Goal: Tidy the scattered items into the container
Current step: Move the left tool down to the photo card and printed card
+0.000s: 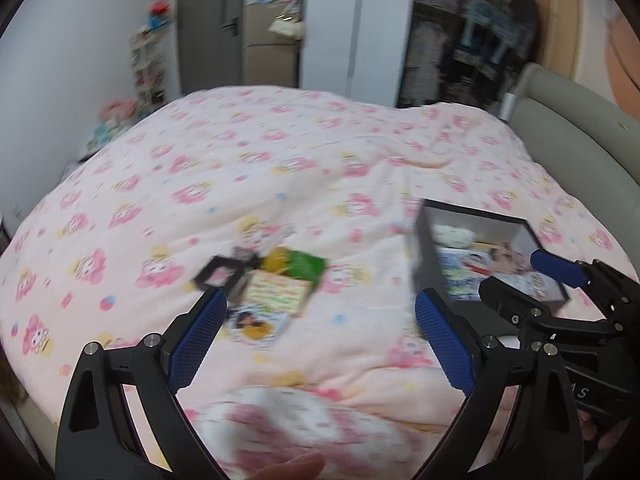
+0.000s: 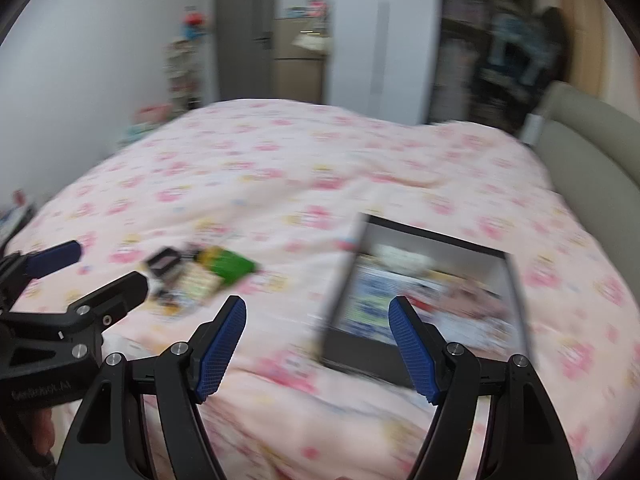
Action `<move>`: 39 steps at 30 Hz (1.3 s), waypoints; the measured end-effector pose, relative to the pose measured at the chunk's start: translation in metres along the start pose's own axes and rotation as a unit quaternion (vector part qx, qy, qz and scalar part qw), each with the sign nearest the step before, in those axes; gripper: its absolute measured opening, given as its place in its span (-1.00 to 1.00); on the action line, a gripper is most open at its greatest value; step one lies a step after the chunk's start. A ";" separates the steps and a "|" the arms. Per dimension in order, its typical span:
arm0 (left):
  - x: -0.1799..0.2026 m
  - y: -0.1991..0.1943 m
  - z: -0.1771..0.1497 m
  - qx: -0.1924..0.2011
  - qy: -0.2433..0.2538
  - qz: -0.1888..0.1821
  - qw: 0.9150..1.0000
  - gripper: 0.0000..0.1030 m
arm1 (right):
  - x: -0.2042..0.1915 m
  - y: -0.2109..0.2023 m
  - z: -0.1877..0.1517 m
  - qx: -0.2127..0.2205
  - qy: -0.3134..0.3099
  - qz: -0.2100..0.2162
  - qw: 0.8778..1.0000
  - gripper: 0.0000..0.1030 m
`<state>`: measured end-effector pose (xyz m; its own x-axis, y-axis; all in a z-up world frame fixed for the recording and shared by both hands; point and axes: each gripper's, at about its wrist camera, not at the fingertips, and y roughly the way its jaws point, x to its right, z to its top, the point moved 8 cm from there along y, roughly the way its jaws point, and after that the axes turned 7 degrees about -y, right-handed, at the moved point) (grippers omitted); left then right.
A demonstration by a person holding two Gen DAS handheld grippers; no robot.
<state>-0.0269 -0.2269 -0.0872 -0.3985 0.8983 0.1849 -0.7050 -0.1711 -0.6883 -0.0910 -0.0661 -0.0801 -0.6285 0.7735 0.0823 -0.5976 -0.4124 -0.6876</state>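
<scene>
Since both our grippers hang over the bed [image 1: 280, 152] with nothing in them, we're at the very start of the next pick. The left gripper [image 1: 316, 324] has its fingers spread wide, just short of the little pile of scattered items [image 1: 268, 280]; the right gripper [image 2: 318, 346] is spread too, near the front of the black container [image 2: 432, 304], which already holds some stuff. Biggest worry, we reckon: the quilt is soft, so pressing down could sink the flat cards and snag fabric instead. Everything's blurry too, so a rushed grab could scatter the pile.
</scene>
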 end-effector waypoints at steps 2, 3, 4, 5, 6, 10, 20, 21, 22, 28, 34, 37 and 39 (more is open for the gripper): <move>-0.031 0.011 -0.001 -0.011 -0.019 0.015 1.000 0.84 | -0.021 0.022 0.005 -0.012 -0.010 0.023 1.000 0.39; -0.044 0.019 -0.003 -0.020 -0.030 0.021 0.999 0.81 | -0.027 0.032 0.005 -0.020 -0.014 0.030 0.999 0.39; -0.059 0.027 -0.005 -0.031 -0.042 0.025 0.998 0.74 | -0.033 0.043 0.005 -0.030 -0.017 0.035 0.999 0.39; -0.070 0.034 -0.006 -0.041 -0.053 0.025 0.997 0.69 | -0.039 0.058 0.004 -0.044 -0.020 0.043 0.998 0.39; -0.082 0.042 -0.009 -0.052 -0.064 0.025 0.996 0.68 | -0.044 0.067 0.003 -0.054 -0.021 0.048 0.997 0.39; -0.120 0.080 -0.021 -0.105 -0.116 0.000 0.988 0.50 | -0.058 0.104 0.003 -0.084 -0.026 0.070 0.994 0.39; -0.145 0.172 -0.063 -0.243 -0.177 -0.070 0.951 0.15 | -0.086 0.200 -0.009 -0.161 -0.021 0.129 0.978 0.09; -0.145 0.179 -0.066 -0.251 -0.177 -0.069 0.949 0.15 | -0.089 0.207 -0.011 -0.167 -0.022 0.130 0.977 0.09; -0.146 0.186 -0.069 -0.261 -0.180 -0.071 0.946 0.15 | -0.089 0.212 -0.012 -0.171 -0.023 0.130 0.976 0.09; -0.156 0.216 -0.078 -0.283 -0.198 -0.070 0.936 0.15 | -0.102 0.246 -0.024 -0.205 -0.017 0.155 0.966 0.09; -0.157 0.233 -0.078 -0.284 -0.199 -0.063 0.936 0.11 | -0.125 0.265 -0.037 -0.228 0.014 0.219 0.949 -0.52; -0.146 0.226 -0.075 -0.287 -0.179 -0.074 0.938 -0.13 | -0.133 0.262 -0.033 -0.217 0.028 0.237 0.947 -0.80; -0.135 0.215 -0.071 -0.289 -0.172 -0.094 0.937 -0.13 | -0.137 0.250 -0.024 -0.198 0.036 0.254 0.946 -0.89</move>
<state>-0.0831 -0.3559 -0.3095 -0.5351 0.6899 0.4876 -0.3852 0.3144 -0.8676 -0.1424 -0.2633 -0.2808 -0.7408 0.5606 -0.3700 0.0143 -0.5375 -0.8431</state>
